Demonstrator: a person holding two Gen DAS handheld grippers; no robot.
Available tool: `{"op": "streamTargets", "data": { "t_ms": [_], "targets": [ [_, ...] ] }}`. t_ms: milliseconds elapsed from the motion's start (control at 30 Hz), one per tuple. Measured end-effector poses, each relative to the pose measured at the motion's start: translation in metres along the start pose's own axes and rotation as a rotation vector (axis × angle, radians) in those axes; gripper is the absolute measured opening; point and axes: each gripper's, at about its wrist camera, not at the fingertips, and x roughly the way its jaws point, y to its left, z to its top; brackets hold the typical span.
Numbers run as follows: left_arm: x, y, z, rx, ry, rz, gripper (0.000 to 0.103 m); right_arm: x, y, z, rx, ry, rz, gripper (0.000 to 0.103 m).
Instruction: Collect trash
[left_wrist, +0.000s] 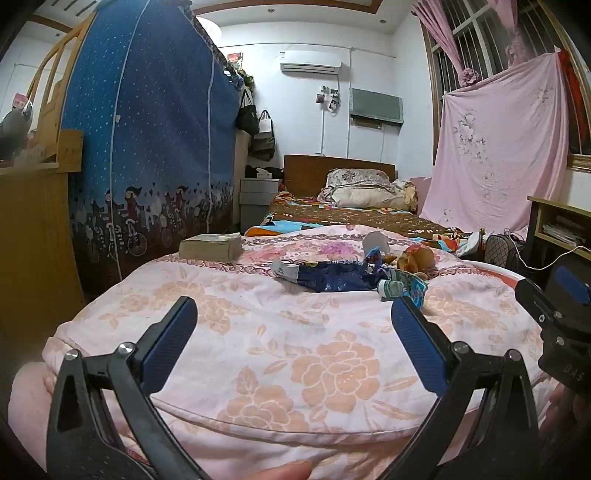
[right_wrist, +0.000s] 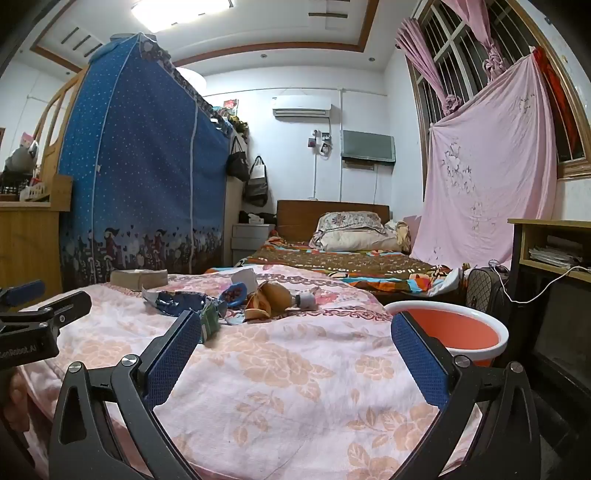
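Floral quilt (right_wrist: 295, 369) | 1 book (left_wrist: 210, 247) | 1 orange basin (right_wrist: 461, 328) | 1 trash pile (right_wrist: 236, 299)

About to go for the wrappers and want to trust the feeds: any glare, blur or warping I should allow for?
Left wrist view: sharp, evenly lit, wrappers clear, fisheye bows the quilt and darkens corners. Right wrist view: ceiling light blows out top left, trash pile still crisp, orange basin readable, same edge warping.

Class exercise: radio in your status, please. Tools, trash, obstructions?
Left tool and right tool open, empty. Trash pile untouched on quilt. Orange basin beside bed. Nothing blocking.
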Motion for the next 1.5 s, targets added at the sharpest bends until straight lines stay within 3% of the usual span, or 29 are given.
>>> {"op": "streamTargets", "data": {
  "t_ms": [1500],
  "targets": [
    [0.0021, 0.0024, -0.0003, -0.002, 0.0, 0.001, 0.092, 0.0004, -0.0004, -0.0011, 0.0, 0.004, 0.0, 0.103]
  ]
}}
